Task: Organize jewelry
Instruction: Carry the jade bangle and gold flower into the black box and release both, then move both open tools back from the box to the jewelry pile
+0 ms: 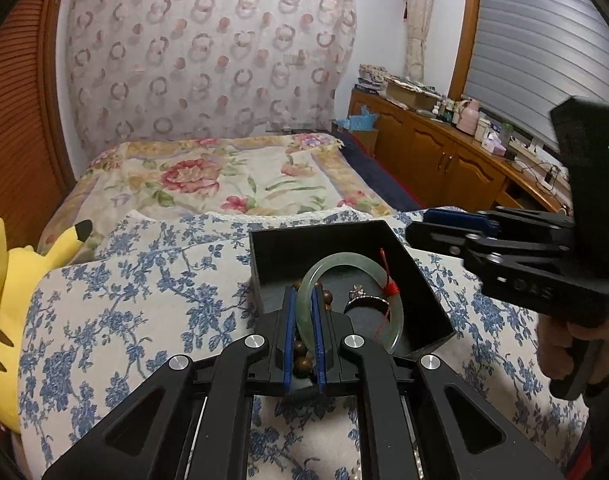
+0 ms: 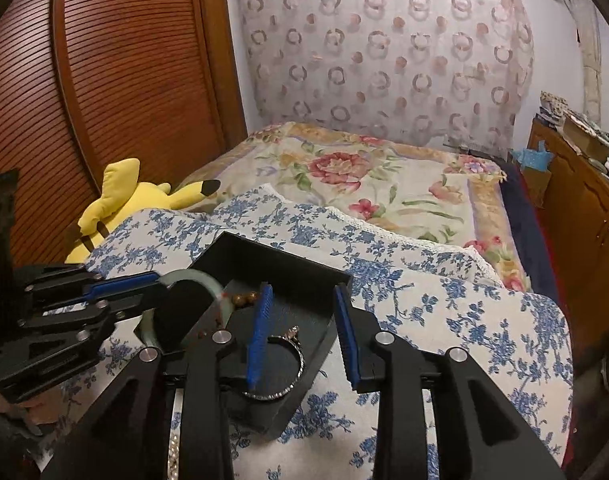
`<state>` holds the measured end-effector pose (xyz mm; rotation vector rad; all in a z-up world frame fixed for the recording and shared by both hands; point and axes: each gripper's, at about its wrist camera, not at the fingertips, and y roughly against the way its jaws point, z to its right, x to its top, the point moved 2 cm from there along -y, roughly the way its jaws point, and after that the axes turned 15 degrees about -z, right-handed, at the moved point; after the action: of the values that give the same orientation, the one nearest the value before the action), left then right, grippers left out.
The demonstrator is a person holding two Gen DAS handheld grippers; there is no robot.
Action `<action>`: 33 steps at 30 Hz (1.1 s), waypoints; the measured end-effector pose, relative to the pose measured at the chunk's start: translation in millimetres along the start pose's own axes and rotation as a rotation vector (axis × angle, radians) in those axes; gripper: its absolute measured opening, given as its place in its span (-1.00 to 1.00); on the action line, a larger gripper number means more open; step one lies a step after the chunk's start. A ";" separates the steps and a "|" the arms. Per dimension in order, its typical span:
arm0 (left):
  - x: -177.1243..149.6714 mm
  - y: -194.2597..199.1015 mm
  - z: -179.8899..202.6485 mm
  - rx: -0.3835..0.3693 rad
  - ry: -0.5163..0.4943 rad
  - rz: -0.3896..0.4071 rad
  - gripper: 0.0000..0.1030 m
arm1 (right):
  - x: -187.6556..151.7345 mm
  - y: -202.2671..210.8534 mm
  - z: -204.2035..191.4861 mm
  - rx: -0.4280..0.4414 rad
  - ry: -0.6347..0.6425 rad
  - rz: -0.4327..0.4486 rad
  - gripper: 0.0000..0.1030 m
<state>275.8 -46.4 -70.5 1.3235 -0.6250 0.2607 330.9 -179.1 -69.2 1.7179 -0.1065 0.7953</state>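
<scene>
A black open box [image 1: 324, 244] sits on a blue-flowered cloth. My left gripper [image 1: 304, 300] is shut on a pale green jade bangle [image 1: 344, 264] with a red string, holding it upright over the box. Brown wooden beads [image 1: 326, 296] and a silver bracelet [image 1: 368, 302] lie inside. In the right wrist view the box [image 2: 272, 260] holds the silver bracelet [image 2: 292, 364] and beads [image 2: 244, 299]; the bangle [image 2: 196, 276] shows at its left. My right gripper [image 2: 302, 312] is open, its left finger over the box, the right finger outside the box's right wall.
The blue-flowered cloth [image 1: 144, 300] covers a raised surface beside a bed with a floral blanket [image 1: 232, 176]. A yellow plush toy [image 1: 8, 300] lies at the left. A wooden cabinet [image 1: 444, 152] with clutter stands at the right. A beaded strand [image 2: 172, 452] lies under my right gripper.
</scene>
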 end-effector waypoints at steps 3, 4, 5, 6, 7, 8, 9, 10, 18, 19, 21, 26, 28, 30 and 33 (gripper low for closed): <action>2.8 -10.3 4.6 0.009 -0.008 -0.017 -0.85 | -4.4 5.9 0.3 -0.011 0.009 0.009 -0.34; 3.4 -14.4 5.9 0.014 -0.011 -0.024 -0.85 | -6.1 8.1 0.5 -0.008 0.007 0.013 -0.34; 3.5 -18.0 7.0 0.019 -0.012 -0.030 -0.84 | -7.9 10.1 0.7 -0.007 0.006 0.016 -0.34; 3.3 -20.8 7.7 0.022 -0.013 -0.035 -0.84 | -9.8 11.8 0.7 -0.006 0.007 0.019 -0.34; 2.8 -22.4 6.2 0.024 -0.012 -0.037 -0.83 | -11.5 12.9 0.5 -0.006 0.008 0.020 -0.34; 3.2 -22.5 6.1 0.023 -0.010 -0.036 -0.83 | -13.8 14.4 0.3 -0.006 0.011 0.023 -0.34; 3.0 -22.9 5.8 0.017 -0.006 -0.039 -0.83 | -16.0 15.7 0.0 -0.006 0.012 0.023 -0.34; 3.7 -23.4 6.3 0.013 -0.005 -0.044 -0.83 | -18.8 17.1 -0.1 -0.007 0.013 0.024 -0.34; -3.9 1.9 8.7 0.033 -0.025 0.009 -0.42 | -40.5 24.1 -2.2 -0.006 0.010 0.027 -0.34; -5.8 6.0 8.9 0.034 -0.030 0.014 -0.35 | -43.2 25.6 -3.1 -0.007 0.009 0.028 -0.34; -12.0 15.1 10.2 0.033 -0.038 0.029 -0.17 | -53.1 30.3 -3.9 -0.005 0.010 0.033 -0.34; -31.7 41.0 13.4 0.037 -0.056 0.074 0.27 | -80.0 44.1 -15.2 -0.004 0.012 0.048 -0.34; -39.5 48.7 14.1 0.035 -0.062 0.086 0.41 | -91.1 48.8 -20.1 -0.005 0.019 0.052 -0.34; -47.1 56.0 13.6 0.030 -0.062 0.097 0.55 | -100.3 52.2 -23.5 -0.002 0.023 0.050 -0.34; -61.3 65.2 11.0 0.019 -0.060 0.106 0.61 | -116.9 54.8 -30.1 -0.002 0.027 0.040 -0.34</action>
<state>189.4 -30.6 -50.2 1.3224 -0.7457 0.3150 202.6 -208.2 -86.1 1.7076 -0.1232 0.8469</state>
